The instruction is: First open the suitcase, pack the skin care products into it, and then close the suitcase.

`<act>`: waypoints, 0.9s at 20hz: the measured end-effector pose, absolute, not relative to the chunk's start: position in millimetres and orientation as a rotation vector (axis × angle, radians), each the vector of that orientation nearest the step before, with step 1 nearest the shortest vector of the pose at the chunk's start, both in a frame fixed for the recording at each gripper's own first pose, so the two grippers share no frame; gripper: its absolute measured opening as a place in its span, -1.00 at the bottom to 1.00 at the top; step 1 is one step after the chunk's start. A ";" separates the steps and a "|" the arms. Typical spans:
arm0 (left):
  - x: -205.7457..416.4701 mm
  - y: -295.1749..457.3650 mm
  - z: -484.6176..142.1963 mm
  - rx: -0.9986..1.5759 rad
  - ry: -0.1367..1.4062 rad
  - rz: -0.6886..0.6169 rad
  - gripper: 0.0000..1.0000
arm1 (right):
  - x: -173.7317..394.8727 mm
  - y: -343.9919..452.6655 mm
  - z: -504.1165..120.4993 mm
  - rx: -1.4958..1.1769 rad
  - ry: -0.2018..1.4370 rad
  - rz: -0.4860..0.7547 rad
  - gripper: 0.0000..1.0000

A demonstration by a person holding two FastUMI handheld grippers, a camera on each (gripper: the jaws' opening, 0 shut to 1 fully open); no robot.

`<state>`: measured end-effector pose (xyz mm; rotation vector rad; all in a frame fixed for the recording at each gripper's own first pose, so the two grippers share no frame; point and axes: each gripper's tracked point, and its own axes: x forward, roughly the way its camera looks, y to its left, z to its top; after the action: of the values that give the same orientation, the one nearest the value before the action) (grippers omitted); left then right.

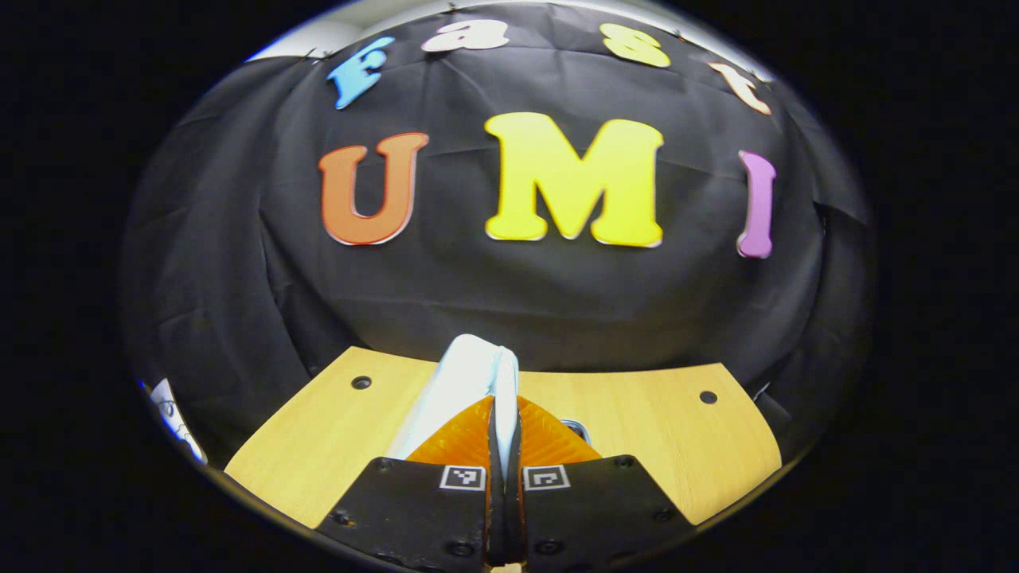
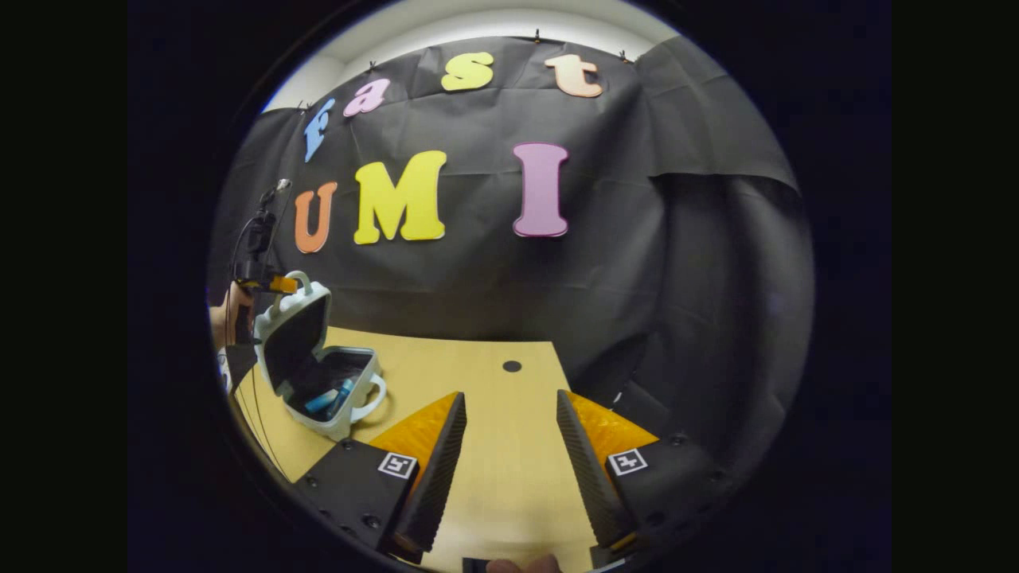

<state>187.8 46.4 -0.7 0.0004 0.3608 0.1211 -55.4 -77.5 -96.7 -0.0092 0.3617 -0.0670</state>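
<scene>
A pale wooden surface (image 2: 493, 398) meets the black cloth wall (image 2: 637, 263). In the right gripper view, the open suitcase (image 2: 314, 362) holds blue skin care products (image 2: 330, 398); the left gripper (image 2: 275, 284), jaws pinched, grips its raised lid (image 1: 470, 382). The right gripper (image 2: 509, 446) hangs beside the suitcase, jaws wide, empty.

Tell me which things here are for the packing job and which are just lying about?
For the job:
- suitcase, open
- skin care products, inside it
- left hand-held gripper, pinching the suitcase lid
- right hand-held gripper, open, holding nothing

Just there:
- wooden table
</scene>
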 end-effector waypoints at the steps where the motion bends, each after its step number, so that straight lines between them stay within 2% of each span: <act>1: 191.4 29.8 -9.9 0.000 0.370 0.100 -0.94 | -57.5 -86.6 -97.8 -0.015 0.368 -0.085 0.39; 7: 202.5 -32.0 -61.6 -0.050 0.439 0.047 -0.94 | -68.3 -115.7 -102.5 -0.043 0.405 -0.145 0.38; 18: 209.5 -84.8 -155.4 -0.013 0.562 -0.005 -0.94 | -77.6 -124.9 -114.8 -0.112 0.469 -0.164 0.39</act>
<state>209.5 -84.8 -155.4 -0.0129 0.5617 -0.0045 -77.6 -124.9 -114.8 -0.1120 0.4692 -0.1642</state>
